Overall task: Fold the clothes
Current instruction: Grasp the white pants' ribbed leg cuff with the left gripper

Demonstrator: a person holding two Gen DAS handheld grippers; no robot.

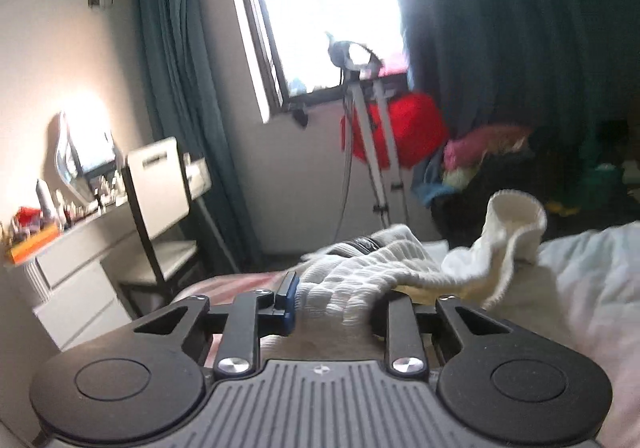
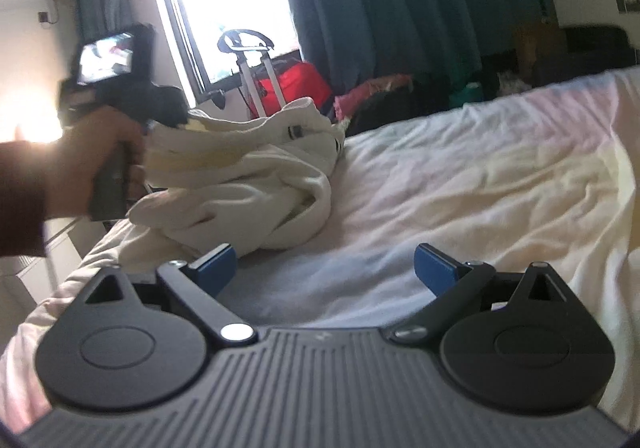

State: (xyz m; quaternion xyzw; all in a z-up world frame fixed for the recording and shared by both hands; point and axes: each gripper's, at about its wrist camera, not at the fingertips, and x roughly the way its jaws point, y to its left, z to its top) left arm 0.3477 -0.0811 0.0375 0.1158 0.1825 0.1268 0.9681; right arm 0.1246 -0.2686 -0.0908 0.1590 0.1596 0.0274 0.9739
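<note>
Two grippers work over a bed [image 2: 460, 176] covered with a rumpled white sheet. The left gripper [image 1: 332, 300] has its jaws drawn in on a cream ribbed garment [image 1: 360, 272], gripping a bunched fold that drapes over its right finger; one cuff [image 1: 516, 216] stands up beyond it. From the right wrist view, the garment [image 2: 248, 176] lies heaped near the bed's left edge, lifted at one end by the left gripper, probably by a hem, though blur hides the contact. The right gripper [image 2: 326, 268] hovers just beside the heap with its blue-padded fingers [image 2: 434, 266] spread wide, holding nothing.
</note>
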